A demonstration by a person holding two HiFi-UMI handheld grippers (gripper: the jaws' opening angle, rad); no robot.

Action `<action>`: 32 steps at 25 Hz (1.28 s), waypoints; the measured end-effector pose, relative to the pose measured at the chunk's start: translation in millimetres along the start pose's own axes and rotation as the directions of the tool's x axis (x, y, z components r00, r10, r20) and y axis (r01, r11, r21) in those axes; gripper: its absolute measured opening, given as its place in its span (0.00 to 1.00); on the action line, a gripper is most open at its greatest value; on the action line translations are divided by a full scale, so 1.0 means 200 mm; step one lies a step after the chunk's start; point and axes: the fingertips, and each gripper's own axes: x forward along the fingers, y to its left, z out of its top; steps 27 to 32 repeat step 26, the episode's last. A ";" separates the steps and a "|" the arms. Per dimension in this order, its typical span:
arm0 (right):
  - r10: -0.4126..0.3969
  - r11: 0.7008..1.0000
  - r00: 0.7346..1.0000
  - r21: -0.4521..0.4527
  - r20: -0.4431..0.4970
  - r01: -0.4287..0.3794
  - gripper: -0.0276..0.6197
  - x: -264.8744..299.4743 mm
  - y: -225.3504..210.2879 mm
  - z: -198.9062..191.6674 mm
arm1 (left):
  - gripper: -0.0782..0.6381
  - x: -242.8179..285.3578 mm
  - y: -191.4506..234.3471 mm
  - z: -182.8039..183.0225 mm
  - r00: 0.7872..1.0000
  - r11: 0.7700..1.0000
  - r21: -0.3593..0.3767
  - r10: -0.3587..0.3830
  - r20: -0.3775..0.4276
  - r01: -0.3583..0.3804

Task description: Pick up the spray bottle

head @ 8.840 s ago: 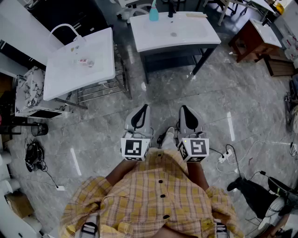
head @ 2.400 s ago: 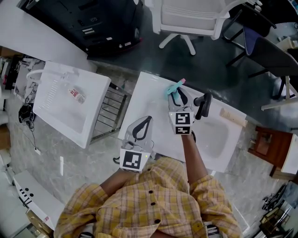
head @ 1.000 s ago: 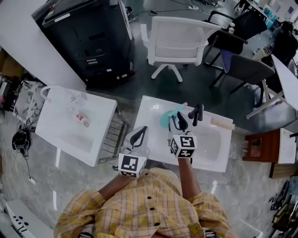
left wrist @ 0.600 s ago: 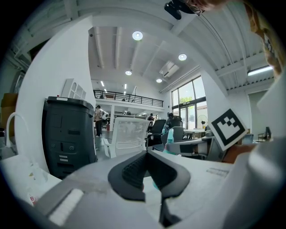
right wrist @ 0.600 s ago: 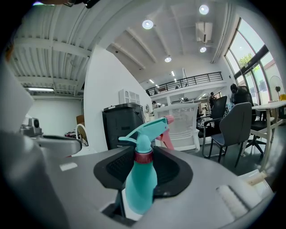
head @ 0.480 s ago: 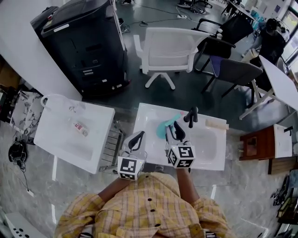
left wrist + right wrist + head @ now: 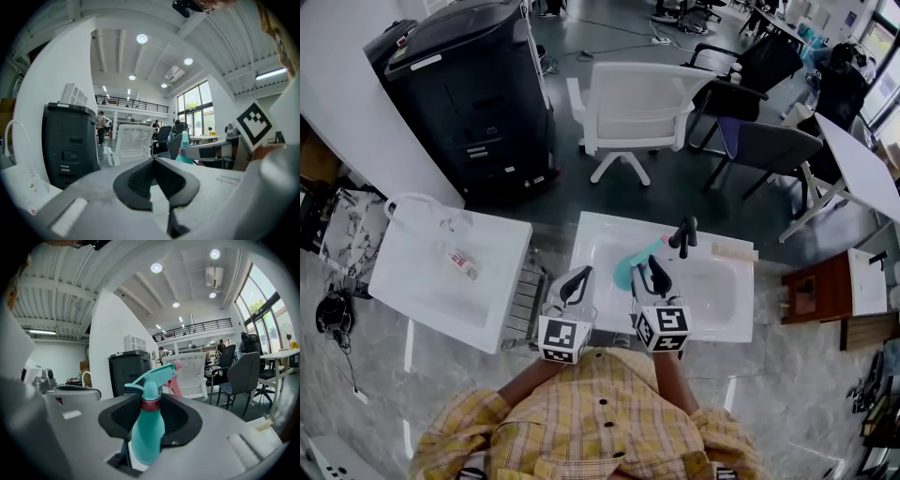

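Observation:
The spray bottle (image 7: pixel 627 269) is teal with a pink trigger and a red collar. In the head view it hangs over the left part of the white sink basin (image 7: pixel 722 300), held by my right gripper (image 7: pixel 643 266), which is shut on its body. The right gripper view shows the spray bottle (image 7: pixel 147 427) upright between the black pads of my right gripper (image 7: pixel 151 405), its nozzle pointing away. My left gripper (image 7: pixel 580 275) hovers at the basin's left front corner, shut and empty. In its own view the left gripper (image 7: pixel 154 161) has its jaws together.
A black faucet (image 7: pixel 684 234) rises at the back of the basin, and a pale wooden piece (image 7: pixel 733 250) lies on its back rim. A second white basin (image 7: pixel 422 291) with a small bottle (image 7: pixel 461 260) stands left. A white chair (image 7: pixel 628 103) and a black cabinet (image 7: pixel 459 84) stand behind.
My right gripper has risen and drawn back toward me with the spray bottle in it, off the basin's back left corner. The left gripper has stayed where it was.

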 end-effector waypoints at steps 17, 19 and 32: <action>-0.045 0.999 0.999 0.002 0.019 0.045 0.25 -0.06 -0.05 0.03 | 0.11 0.00 -0.02 0.01 1.000 1.000 0.005 -0.002 0.016 0.002; -0.047 0.999 0.999 0.003 0.019 0.047 0.25 -0.07 -0.05 0.02 | 0.11 0.00 -0.02 0.01 1.000 1.000 0.006 -0.002 0.015 0.002; -0.046 0.999 0.999 0.002 0.006 0.046 0.25 -0.04 -0.06 -0.02 | 0.11 0.02 -0.01 -0.02 1.000 1.000 0.000 -0.002 0.015 0.002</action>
